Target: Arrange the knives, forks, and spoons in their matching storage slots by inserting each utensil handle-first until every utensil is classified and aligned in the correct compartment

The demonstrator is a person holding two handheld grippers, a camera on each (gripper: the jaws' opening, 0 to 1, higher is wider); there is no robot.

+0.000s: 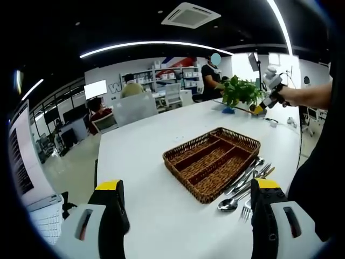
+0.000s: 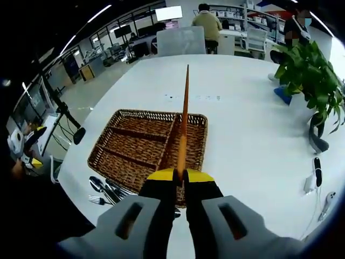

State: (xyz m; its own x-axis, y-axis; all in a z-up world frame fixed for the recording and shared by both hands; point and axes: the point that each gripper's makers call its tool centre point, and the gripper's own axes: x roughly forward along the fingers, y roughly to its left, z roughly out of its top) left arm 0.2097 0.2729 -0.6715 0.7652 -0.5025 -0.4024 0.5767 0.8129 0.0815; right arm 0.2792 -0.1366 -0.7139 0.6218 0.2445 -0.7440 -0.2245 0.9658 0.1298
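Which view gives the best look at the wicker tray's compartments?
The left gripper view: the wicker tray sits unobstructed, its dividers plain, with loose utensils lying beside it. In the right gripper view the tray shows from above, but the right gripper and its thin orange-handled utensil cross one end.

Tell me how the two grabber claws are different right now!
The left gripper is open, its jaws wide apart and holding nothing; the right gripper is shut on a thin orange stick. The left gripper sits low by the table; the right gripper is up above the wicker tray. Both have yellow tips on black jaws.
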